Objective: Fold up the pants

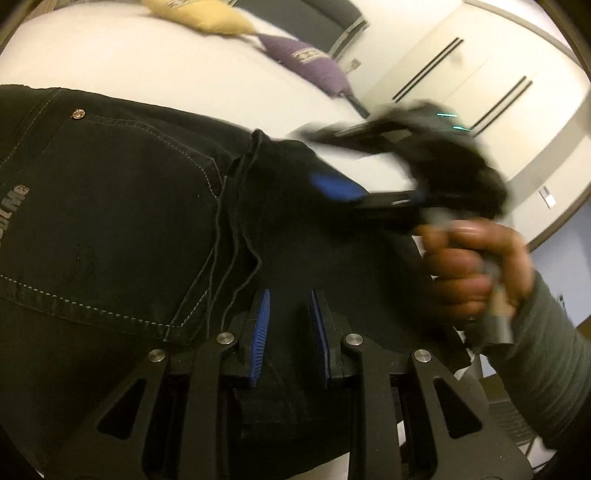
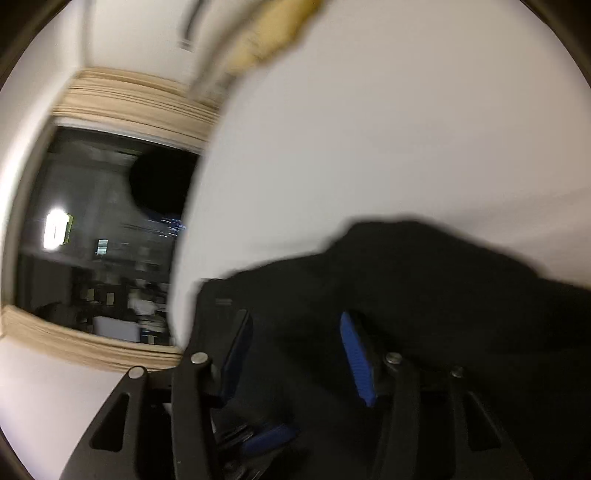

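Note:
Black jeans (image 1: 110,206) with white stitching and a back pocket lie on a white bed (image 1: 147,62). My left gripper (image 1: 290,295) hovers over the dark cloth near the pocket seam, its blue pads (image 1: 260,325) apart with cloth between them. My right gripper (image 1: 369,184) shows blurred at the right of the left wrist view, held in a hand above the jeans' edge. In the right wrist view my right gripper (image 2: 295,321) is open over black cloth (image 2: 424,280), its blue pads (image 2: 356,358) wide apart.
A yellow cushion (image 1: 207,16) and a purple cushion (image 1: 314,62) lie at the far side of the bed. White wardrobe doors (image 1: 461,74) stand beyond. A dark window (image 2: 103,229) with a beige frame is left of the bed in the right wrist view.

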`<state>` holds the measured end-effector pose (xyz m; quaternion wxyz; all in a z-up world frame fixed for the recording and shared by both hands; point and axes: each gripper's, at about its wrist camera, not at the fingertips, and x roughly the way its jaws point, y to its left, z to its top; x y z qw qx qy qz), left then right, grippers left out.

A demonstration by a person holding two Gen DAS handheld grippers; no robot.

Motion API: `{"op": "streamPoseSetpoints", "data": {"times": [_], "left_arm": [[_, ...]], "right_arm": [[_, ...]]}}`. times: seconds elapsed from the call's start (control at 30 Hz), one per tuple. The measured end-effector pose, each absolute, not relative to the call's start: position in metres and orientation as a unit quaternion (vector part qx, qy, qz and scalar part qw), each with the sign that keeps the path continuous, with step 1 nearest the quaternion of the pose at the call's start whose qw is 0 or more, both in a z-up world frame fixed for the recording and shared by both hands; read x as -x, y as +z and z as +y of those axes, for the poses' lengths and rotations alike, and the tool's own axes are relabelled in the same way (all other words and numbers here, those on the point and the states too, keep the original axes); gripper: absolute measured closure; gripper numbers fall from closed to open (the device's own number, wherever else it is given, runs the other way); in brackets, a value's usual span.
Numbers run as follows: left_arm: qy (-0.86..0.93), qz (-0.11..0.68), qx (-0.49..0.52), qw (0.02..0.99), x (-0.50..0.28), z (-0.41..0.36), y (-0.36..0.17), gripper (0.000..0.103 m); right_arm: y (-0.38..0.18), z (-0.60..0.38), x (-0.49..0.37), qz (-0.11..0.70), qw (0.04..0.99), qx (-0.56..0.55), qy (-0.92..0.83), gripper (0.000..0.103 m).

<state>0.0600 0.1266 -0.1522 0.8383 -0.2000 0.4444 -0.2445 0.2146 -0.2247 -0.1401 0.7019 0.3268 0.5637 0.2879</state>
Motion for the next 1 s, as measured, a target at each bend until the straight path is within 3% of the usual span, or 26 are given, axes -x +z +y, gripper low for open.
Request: {"op": "streamPoseSetpoints", "data": {"times": [0.07,0.1,0.2,0.27,0.37,0.4,0.43,0.47,0.5,0.53,0.6,0.67,0.73,0.77,0.8,0.83,0.93,0.97,1.0], "left_arm": [[-0.251,0.44,0.2,0.838,-0.052,0.122,-0.156,0.082],[-0.251,0.443,0.208,0.835,-0.052,0.123,-0.154,0.082],[-0.237,0.432,0.204,0.846,-0.04,0.133,-0.141,0.081],[-0.231,0.427,0.196,0.852,-0.032,0.138,-0.139,0.081],[-0.232,0.422,0.214,0.85,-0.029,0.131,-0.15,0.081],[-0.229,0.422,0.216,0.85,-0.035,0.114,-0.156,0.081],[-0.229,0.422,0.214,0.851,-0.029,0.115,-0.155,0.081],[-0.229,0.42,0.212,0.852,-0.026,0.116,-0.156,0.081],[-0.229,0.422,0.21,0.852,-0.025,0.117,-0.157,0.081],[-0.229,0.423,0.211,0.851,-0.023,0.117,-0.154,0.081],[-0.219,0.413,0.221,0.856,-0.023,0.113,-0.143,0.081],[-0.207,0.395,0.226,0.866,-0.011,0.124,-0.13,0.081],[-0.183,0.392,0.247,0.867,0.002,0.146,-0.121,0.081],[-0.175,0.384,0.261,0.868,0.009,0.16,-0.113,0.081],[-0.164,0.374,0.271,0.872,0.016,0.172,-0.108,0.081],[-0.144,0.364,0.282,0.876,0.026,0.191,-0.102,0.081],[-0.087,0.346,0.304,0.883,0.05,0.241,-0.091,0.078],[-0.056,0.338,0.319,0.884,0.059,0.266,-0.089,0.073],[-0.037,0.335,0.331,0.882,0.064,0.281,-0.09,0.045]], "right_arm": [[-0.147,-0.223,-0.22,0.568,0.714,-0.309,0.268,0.081],[-0.145,-0.226,-0.218,0.575,0.71,-0.307,0.264,0.082],[-0.105,-0.247,-0.186,0.557,0.718,-0.301,0.289,0.072],[-0.085,-0.264,-0.155,0.523,0.716,-0.338,0.317,0.043],[-0.103,-0.293,-0.099,0.503,0.709,-0.39,0.304,0.038],[-0.119,-0.296,-0.087,0.508,0.705,-0.397,0.296,0.046],[-0.138,-0.303,-0.068,0.5,0.715,-0.395,0.29,0.086],[-0.144,-0.308,-0.057,0.492,0.733,-0.377,0.279,0.103],[-0.147,-0.315,-0.048,0.494,0.741,-0.372,0.263,0.103],[-0.143,-0.324,-0.042,0.486,0.732,-0.402,0.256,0.099],[-0.12,-0.312,-0.044,0.465,0.735,-0.416,0.266,0.075],[-0.098,-0.296,-0.046,0.431,0.745,-0.405,0.308,0.041],[-0.097,-0.271,-0.048,0.437,0.736,-0.391,0.339,0.022],[-0.108,-0.26,-0.053,0.46,0.734,-0.376,0.33,0.021],[-0.122,-0.25,-0.058,0.486,0.734,-0.355,0.315,0.026],[-0.13,-0.242,-0.059,0.504,0.752,-0.309,0.292,0.044],[-0.112,-0.228,-0.06,0.517,0.76,-0.279,0.277,0.042],[-0.102,-0.222,-0.064,0.512,0.755,-0.29,0.288,0.042],[-0.091,-0.212,-0.067,0.5,0.756,-0.295,0.304,0.042]]}}
